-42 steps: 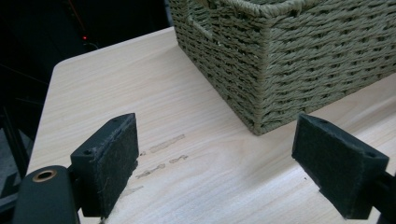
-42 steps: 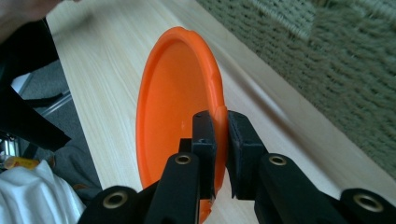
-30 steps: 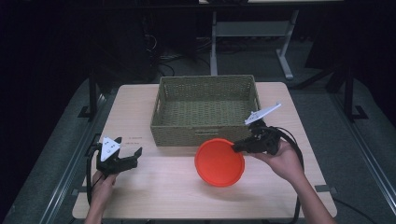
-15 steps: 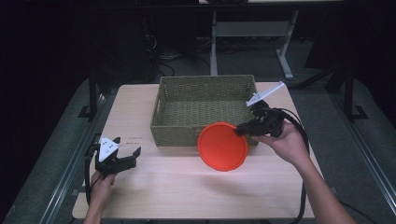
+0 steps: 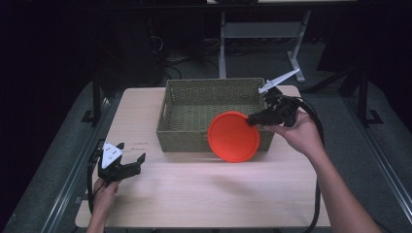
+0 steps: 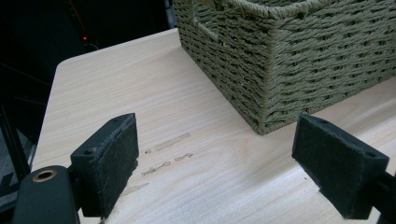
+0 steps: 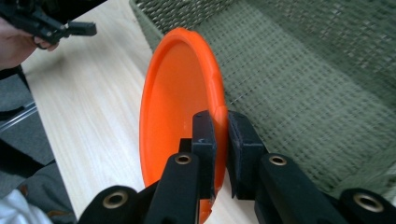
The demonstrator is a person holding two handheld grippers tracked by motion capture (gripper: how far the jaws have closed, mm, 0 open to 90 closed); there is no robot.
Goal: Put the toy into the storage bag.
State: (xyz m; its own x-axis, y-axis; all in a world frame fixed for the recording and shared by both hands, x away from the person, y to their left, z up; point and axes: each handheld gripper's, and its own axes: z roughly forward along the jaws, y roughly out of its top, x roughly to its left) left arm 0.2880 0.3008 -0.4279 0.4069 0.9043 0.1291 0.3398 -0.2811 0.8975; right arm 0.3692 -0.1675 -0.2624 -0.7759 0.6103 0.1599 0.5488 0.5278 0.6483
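The light wood table [image 5: 204,194] carries a woven green basket [image 5: 194,104] at 12 o'clock; the orange plate [image 5: 234,136] hangs tilted over the basket's front-right rim, higher and farther in than 1 second ago; the right gripper [image 7: 222,122], at 3 o'clock, has its jaws clamped on the plate's edge, as the right gripper view shows close up; the left gripper [image 5: 127,167], at 8 o'clock, rests unmoved, jaws wide apart, holding nothing.
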